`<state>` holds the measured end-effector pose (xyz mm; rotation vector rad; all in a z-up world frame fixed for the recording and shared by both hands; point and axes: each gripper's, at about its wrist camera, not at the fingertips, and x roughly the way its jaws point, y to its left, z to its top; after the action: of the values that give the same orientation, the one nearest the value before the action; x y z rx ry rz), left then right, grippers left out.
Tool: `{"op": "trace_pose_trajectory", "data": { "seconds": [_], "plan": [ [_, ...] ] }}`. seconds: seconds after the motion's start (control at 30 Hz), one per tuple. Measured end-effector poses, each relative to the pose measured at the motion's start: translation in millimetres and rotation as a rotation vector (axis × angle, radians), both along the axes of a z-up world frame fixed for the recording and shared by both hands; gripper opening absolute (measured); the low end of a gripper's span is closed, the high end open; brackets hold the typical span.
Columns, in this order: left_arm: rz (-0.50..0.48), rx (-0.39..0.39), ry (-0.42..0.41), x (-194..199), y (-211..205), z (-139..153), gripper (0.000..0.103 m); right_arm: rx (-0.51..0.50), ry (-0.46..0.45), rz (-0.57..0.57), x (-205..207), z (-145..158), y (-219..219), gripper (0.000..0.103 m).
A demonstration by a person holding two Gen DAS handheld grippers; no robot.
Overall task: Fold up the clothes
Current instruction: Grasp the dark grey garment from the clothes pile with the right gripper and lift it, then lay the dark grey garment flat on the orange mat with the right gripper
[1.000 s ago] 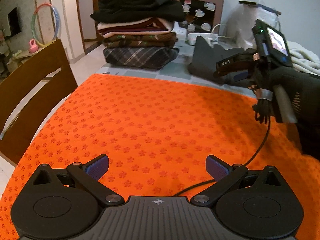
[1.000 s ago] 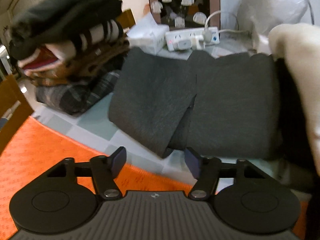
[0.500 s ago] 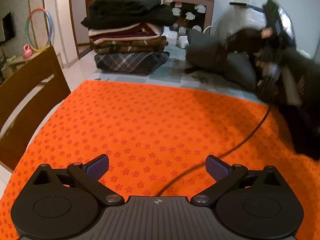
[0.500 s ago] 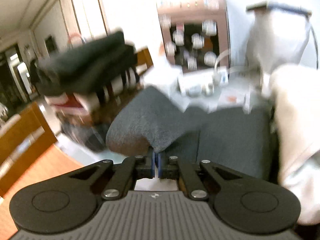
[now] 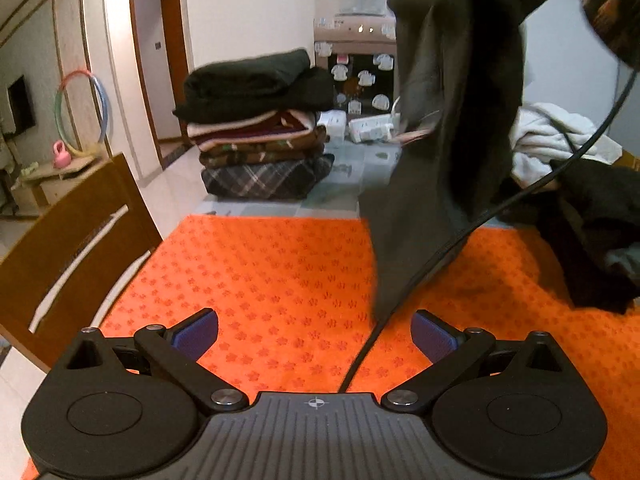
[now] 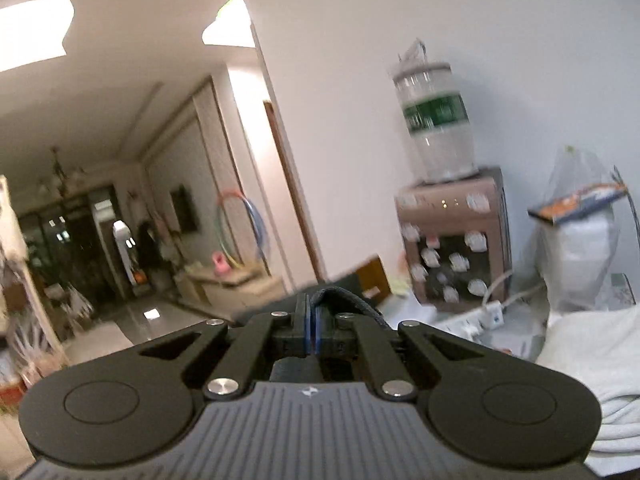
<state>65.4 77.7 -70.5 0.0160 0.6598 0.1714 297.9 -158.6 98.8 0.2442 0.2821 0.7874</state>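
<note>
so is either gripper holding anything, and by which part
The right gripper pinches the dark grey garment by a fold at its top edge, so it hangs. The left gripper holds nothing.

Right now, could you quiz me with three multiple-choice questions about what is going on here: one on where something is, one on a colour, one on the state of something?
1. Where is the dark grey garment?
A. Hanging in the air over the mat
B. Flat on the mat
C. On top of the folded stack

2. What colour is the mat on the table?
A. Blue
B. Orange with small flowers
C. Plain white

3. How do the left tongs stand?
A. Shut on cloth
B. Open, holding nothing
C. Shut on a cable

Answers:
1. A: it dangles from above, its lower end close to the mat.
2. B: the flowered orange shows across the left wrist view.
3. B: its blue pads stand wide apart with only mat between them, while the right tongs are shut on a fold of the garment.
</note>
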Motion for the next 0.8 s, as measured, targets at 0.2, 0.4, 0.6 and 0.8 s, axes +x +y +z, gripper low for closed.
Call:
{"op": "trace_pose_trajectory", "data": {
  "seconds": [0.2, 0.4, 0.6, 0.8],
  "plan": [
    [-0.068, 0.017, -0.052, -27, -16, 18, 0.102, 0.072, -0.050, 0.027, -70, 48, -38, 0.003],
    [-0.174, 0.004, -0.108, -55, -40, 33, 0.102, 0.114, -0.112, 0.014, -138, 87, -82, 0.002],
    [-0.248, 0.034, -0.108, -73, -56, 34, 0.102, 0.044, -0.090, 0.027, -155, 83, -75, 0.002],
    [-0.174, 0.049, -0.062, -82, -43, 20, 0.102, -0.132, 0.016, 0.052, -140, 21, -38, 0.002]
  ]
}}
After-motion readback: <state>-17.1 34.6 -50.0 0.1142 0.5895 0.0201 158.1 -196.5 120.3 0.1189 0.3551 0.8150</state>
